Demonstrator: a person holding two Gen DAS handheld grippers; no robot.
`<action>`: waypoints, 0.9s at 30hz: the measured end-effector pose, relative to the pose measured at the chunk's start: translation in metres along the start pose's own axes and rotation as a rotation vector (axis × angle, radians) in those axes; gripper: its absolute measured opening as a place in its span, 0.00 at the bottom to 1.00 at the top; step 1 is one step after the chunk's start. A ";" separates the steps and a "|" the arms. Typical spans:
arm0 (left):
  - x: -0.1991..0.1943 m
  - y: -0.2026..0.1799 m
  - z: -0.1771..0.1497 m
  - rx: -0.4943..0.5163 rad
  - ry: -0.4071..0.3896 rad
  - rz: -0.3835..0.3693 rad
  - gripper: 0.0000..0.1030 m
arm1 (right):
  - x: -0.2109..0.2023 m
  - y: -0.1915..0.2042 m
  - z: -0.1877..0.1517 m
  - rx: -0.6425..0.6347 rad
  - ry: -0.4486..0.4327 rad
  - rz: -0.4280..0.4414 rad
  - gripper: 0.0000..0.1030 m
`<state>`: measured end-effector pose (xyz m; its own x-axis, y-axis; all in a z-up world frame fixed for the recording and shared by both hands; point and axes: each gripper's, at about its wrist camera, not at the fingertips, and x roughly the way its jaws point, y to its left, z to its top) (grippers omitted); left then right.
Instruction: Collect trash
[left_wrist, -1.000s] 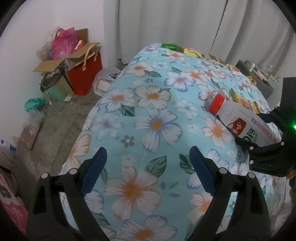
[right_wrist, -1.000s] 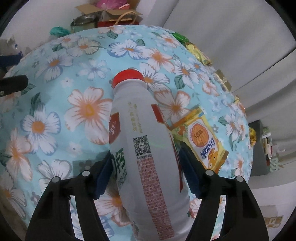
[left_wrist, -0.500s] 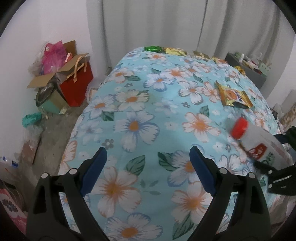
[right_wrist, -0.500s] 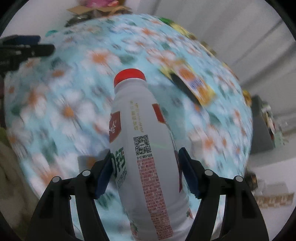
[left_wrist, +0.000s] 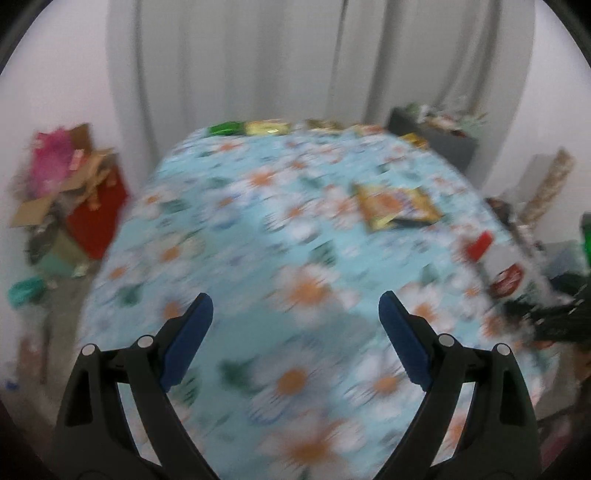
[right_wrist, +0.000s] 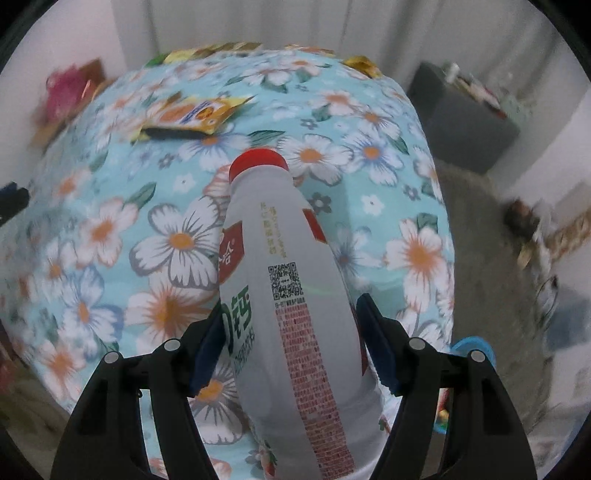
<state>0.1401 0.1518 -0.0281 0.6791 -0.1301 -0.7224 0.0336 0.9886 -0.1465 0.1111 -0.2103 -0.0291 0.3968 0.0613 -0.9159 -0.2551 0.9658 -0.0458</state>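
Note:
My right gripper (right_wrist: 288, 339) is shut on a white plastic bottle (right_wrist: 288, 280) with a red cap, held above the flowered blue tablecloth (right_wrist: 177, 240). The bottle also shows in the left wrist view (left_wrist: 506, 269) at the right edge, blurred. A yellow snack packet (right_wrist: 195, 114) lies flat on the cloth beyond the bottle; it shows in the left wrist view (left_wrist: 395, 206) at the right middle. My left gripper (left_wrist: 295, 321) is open and empty over the near part of the table.
More wrappers (left_wrist: 251, 127) lie along the table's far edge by the grey curtain. A red bag and cardboard boxes (left_wrist: 85, 206) stand on the floor at the left. A dark cabinet (right_wrist: 461, 118) stands at the right. A blue-rimmed container (right_wrist: 472, 347) shows under my right gripper.
My right gripper has lifted the bottle off the cloth and swung it to the right, towards the table's edge. My left gripper has pulled back and up; it stays open.

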 end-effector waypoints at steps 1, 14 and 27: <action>0.005 -0.001 0.005 -0.017 0.002 -0.050 0.84 | 0.001 -0.002 0.000 0.014 -0.002 0.010 0.65; 0.147 -0.018 0.078 -0.325 0.250 -0.344 0.48 | 0.006 -0.010 0.002 0.062 -0.013 0.056 0.66; 0.110 -0.012 0.054 -0.342 0.246 -0.360 0.10 | 0.004 -0.013 0.000 0.099 -0.016 0.072 0.66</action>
<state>0.2544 0.1300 -0.0693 0.4762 -0.5097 -0.7166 -0.0355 0.8031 -0.5949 0.1166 -0.2230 -0.0320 0.3944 0.1349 -0.9090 -0.1956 0.9788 0.0604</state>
